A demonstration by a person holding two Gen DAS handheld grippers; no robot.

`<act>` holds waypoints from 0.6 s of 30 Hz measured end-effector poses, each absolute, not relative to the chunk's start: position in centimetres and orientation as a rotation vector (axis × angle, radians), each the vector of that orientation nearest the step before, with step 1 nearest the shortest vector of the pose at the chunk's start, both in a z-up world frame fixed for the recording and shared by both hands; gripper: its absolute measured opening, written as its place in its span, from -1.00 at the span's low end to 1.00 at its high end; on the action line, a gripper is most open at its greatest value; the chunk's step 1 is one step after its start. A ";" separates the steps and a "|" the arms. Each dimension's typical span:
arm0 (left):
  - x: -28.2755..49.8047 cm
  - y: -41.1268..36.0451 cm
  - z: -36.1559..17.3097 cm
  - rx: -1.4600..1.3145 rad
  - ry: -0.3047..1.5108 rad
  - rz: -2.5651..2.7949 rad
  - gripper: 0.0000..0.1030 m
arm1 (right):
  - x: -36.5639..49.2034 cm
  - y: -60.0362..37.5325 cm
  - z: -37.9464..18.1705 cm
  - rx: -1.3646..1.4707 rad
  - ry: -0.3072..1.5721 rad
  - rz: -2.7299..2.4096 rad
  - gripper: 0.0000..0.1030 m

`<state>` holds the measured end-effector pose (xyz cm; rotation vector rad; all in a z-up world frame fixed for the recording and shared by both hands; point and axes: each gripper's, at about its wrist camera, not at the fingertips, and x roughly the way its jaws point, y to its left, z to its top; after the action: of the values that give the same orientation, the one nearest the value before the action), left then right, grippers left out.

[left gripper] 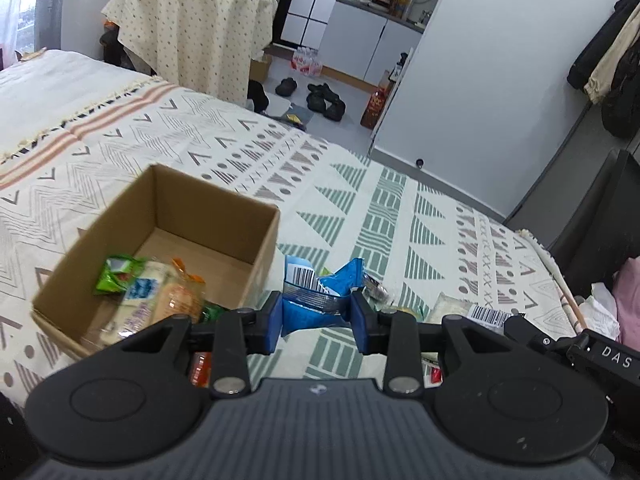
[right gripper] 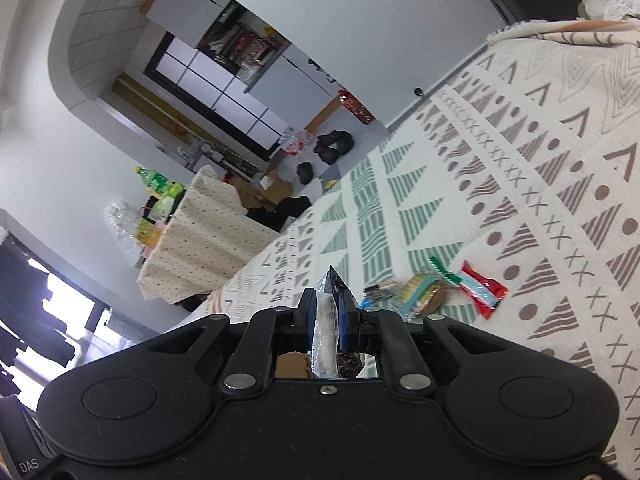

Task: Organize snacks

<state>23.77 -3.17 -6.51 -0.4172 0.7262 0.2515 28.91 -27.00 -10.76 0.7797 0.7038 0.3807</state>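
Note:
An open cardboard box [left gripper: 256,240] sits on the patterned bedspread [left gripper: 400,216]. Inside it lie a green packet [left gripper: 116,274] and a biscuit pack [left gripper: 160,300]. Just right of the box, my left gripper [left gripper: 317,308] is shut on a blue snack packet [left gripper: 320,284] that shows a barcode. My right gripper [right gripper: 328,300] is shut on a clear packet [right gripper: 325,320] with pale and dark contents, held above the bed. Beyond it lie a red, white and green wrapper [right gripper: 480,290], a biscuit pack [right gripper: 420,296] and a small dark packet [right gripper: 376,291].
A white packet with a barcode [left gripper: 486,314] lies right of the left gripper, next to the other gripper's black body [left gripper: 580,352]. A cloth-covered table [left gripper: 192,32] with bottles stands past the bed. Shoes [left gripper: 324,100] lie on the floor. Pink fabric [left gripper: 628,304] is at the bed's right edge.

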 end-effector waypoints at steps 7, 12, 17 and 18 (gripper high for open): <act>22.3 -1.6 -5.2 -0.423 0.695 0.261 -0.33 | 28.0 -25.4 -9.2 0.750 0.665 0.436 -1.00; 21.4 -0.3 -5.3 -0.432 0.703 0.275 -0.33 | 27.5 -24.7 -8.8 0.739 0.655 0.460 -1.00; 20.9 0.9 -5.4 -0.451 0.696 0.287 -0.33 | 27.8 -24.6 -10.1 0.732 0.714 0.438 -1.00; 20.9 1.1 -5.4 -0.459 0.696 0.291 -0.33 | 27.8 -24.5 -10.5 0.730 0.736 0.427 -1.00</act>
<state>20.88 1.14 -5.42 -0.4586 0.6956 0.2910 27.85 -24.46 -10.49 0.7297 0.7358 0.4269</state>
